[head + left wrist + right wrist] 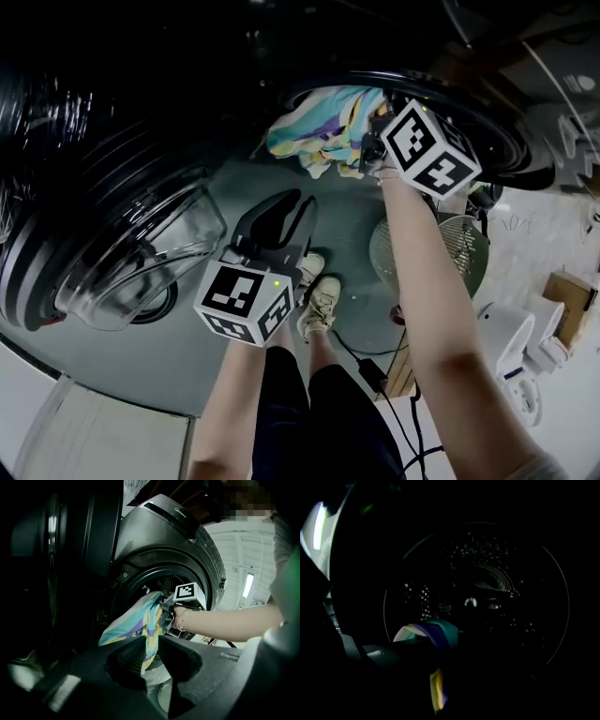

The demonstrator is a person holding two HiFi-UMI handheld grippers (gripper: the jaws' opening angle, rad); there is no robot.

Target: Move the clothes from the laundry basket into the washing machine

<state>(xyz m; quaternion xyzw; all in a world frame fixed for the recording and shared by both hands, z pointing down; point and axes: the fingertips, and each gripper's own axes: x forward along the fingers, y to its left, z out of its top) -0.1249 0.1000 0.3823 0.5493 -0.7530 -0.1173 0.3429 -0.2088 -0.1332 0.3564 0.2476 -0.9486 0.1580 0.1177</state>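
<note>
The washing machine's [159,531] glass door [141,262] hangs open at left. The left tongs [302,202] are slightly parted and empty. The right tongs [370,150] clench striped cloth [323,127] at the machine's mouth. A fan [464,248] stands rightward. The panel lettering is unreadable.

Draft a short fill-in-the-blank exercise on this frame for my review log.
1. Of the left gripper and right gripper, the striped cloth is in the ___ one.
2. The washing machine door stands ___.
3. Between the left gripper's jaws there is ___.
Missing: right; open; nothing.
</note>
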